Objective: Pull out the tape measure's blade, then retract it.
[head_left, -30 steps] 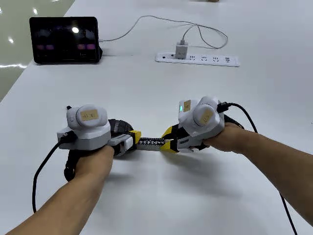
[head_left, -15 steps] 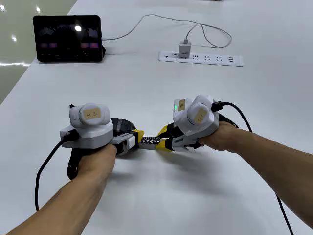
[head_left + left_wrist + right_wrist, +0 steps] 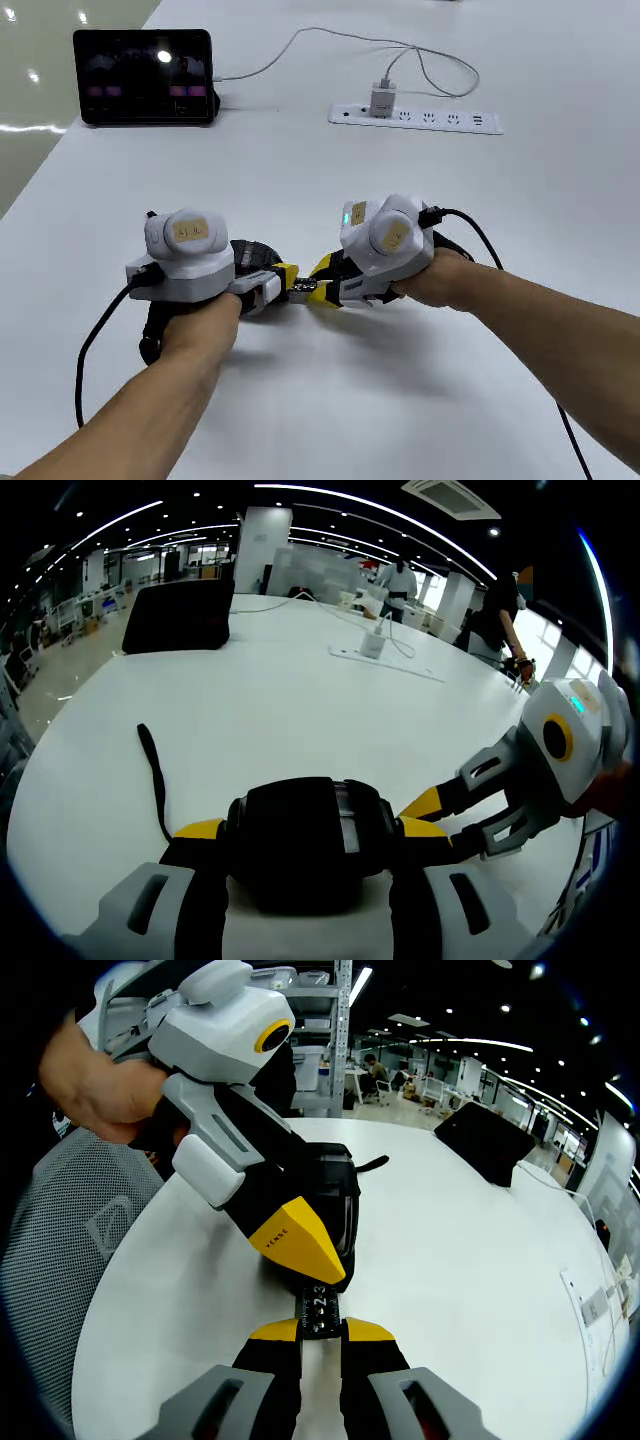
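- The left claw (image 3: 266, 291) is clamped on the black body of the tape measure (image 3: 308, 842), with one yellow-tipped jaw pressed against each side of the case.
- The tape measure sits low over the white table (image 3: 330, 400), near its front edge and between the two hands.
- In the left gripper view, the case spans the whole gap between the jaws, and its black wrist strap (image 3: 154, 777) trails away across the table surface.
- The right claw (image 3: 322, 1333) is closed on the blade (image 3: 320, 1312); its two yellow tips sit nearly together, with the blade's end pinched between them.
- Only a short length of blade shows between the case mouth and the right claw, with the printed numerals 2 and 3 readable in the right gripper view.
- In the head view, the two claws point at each other nose to nose, their tips almost touching.
- A hand wraps each handle, and a black cable runs back from each tool.
- Far back on the table, a dark tablet (image 3: 145, 75) stands at the left.
- A white power strip (image 3: 440, 120) lies to its right, holding a charger (image 3: 383, 100), and a white cord (image 3: 290, 45) runs towards the tablet.
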`<action>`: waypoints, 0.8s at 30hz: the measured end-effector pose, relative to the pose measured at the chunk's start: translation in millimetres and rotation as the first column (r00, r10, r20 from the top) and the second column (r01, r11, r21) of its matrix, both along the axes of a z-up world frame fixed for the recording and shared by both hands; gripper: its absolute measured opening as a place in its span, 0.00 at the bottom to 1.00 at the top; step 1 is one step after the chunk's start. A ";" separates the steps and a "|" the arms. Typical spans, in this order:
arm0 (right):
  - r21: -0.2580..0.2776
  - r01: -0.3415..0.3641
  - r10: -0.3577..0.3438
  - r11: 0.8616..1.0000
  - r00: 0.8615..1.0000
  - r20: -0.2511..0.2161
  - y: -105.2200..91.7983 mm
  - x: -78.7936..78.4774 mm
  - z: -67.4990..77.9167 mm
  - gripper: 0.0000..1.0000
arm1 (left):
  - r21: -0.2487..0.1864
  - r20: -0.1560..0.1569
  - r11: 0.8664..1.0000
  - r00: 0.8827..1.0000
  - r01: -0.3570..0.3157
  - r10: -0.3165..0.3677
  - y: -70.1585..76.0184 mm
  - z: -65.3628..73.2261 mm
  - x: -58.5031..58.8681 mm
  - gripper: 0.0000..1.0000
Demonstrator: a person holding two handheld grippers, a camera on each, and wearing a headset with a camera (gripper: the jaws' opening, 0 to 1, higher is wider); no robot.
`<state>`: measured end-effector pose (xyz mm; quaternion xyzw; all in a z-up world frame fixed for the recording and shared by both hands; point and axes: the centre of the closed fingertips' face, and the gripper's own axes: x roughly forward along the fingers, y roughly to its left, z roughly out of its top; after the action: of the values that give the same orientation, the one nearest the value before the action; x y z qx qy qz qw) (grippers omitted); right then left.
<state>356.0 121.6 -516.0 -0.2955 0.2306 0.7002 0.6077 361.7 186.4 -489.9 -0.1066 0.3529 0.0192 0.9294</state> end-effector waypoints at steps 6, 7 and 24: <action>0.006 0.001 -0.001 1.000 1.000 -0.004 6.5 -1.1 -0.3 0.11 | -0.003 -0.001 1.000 1.000 -0.002 0.002 0.1 0.0 0.3 0.61; 0.009 0.001 -0.001 1.000 1.000 -0.006 7.4 -1.4 -0.3 0.11 | -0.004 -0.001 1.000 1.000 -0.002 0.002 0.0 0.0 0.4 0.61; 0.023 0.000 0.000 1.000 1.000 -0.007 13.5 -2.1 -0.6 0.11 | -0.007 -0.003 1.000 1.000 -0.001 0.001 -1.1 -0.4 1.4 0.61</action>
<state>353.8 135.1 -516.7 -0.2862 0.2244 0.7039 0.6102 363.1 185.3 -490.3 -0.1101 0.3542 0.0187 0.9285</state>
